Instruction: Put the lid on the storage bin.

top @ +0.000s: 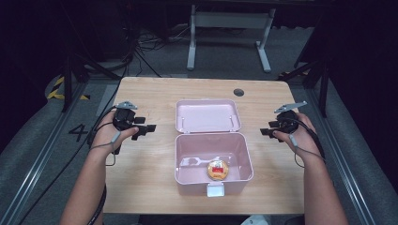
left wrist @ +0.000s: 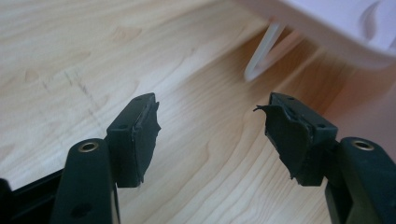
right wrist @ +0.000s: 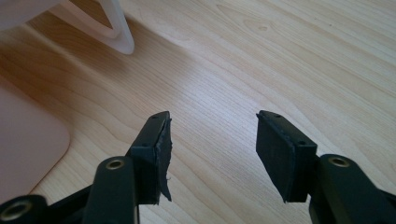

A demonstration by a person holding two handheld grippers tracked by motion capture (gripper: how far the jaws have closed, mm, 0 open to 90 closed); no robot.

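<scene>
Wooden table [top: 155,173], open pink box [top: 213,140]

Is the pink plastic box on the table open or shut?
Open: the pink plastic box has its lid laid back flat, showing a round yellow item inside.

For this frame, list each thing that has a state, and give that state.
Pink plastic lunch box: open, lid laid back flat on the table.
Round yellow-and-red item: lying inside the box, near its front wall.
White front latch: unfastened, hanging down.
Left gripper: open, empty, left of the box.
Right gripper: open, empty, right of the box.
</scene>
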